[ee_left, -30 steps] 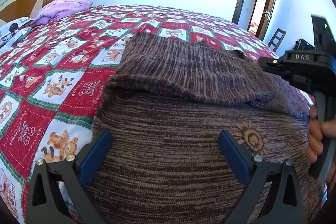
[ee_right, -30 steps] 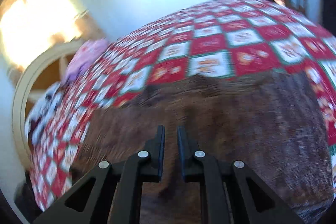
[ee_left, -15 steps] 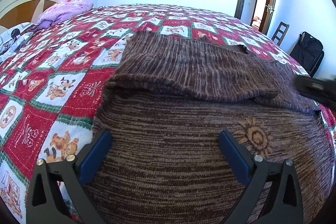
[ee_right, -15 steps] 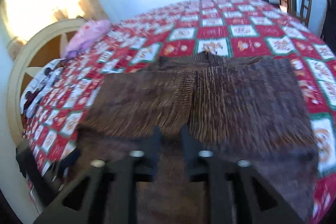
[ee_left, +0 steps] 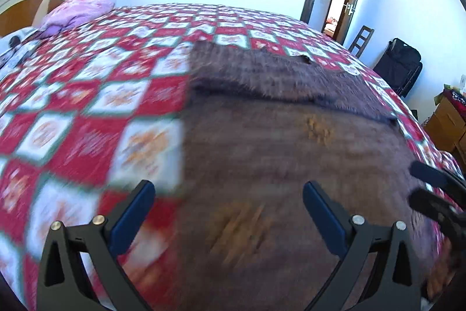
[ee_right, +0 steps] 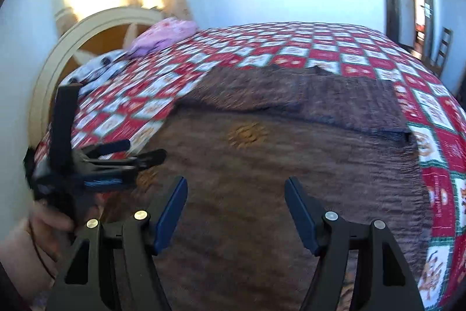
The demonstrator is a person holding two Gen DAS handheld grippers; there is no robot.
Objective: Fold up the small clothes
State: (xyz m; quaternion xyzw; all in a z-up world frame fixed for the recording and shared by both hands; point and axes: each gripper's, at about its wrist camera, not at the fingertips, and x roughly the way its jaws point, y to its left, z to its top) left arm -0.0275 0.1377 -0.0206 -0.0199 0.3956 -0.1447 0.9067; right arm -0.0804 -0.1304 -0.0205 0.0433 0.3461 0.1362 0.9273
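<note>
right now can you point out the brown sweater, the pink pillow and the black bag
brown sweater [ee_right: 262,165]: right wrist view, on its flat body.
pink pillow [ee_left: 78,10]: left wrist view, on its top.
black bag [ee_left: 400,63]: left wrist view, on its front.

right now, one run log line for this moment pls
step: fold brown sweater | state: sleeves folded in, flat on quilt | left gripper: open, empty | right gripper: open, empty
</note>
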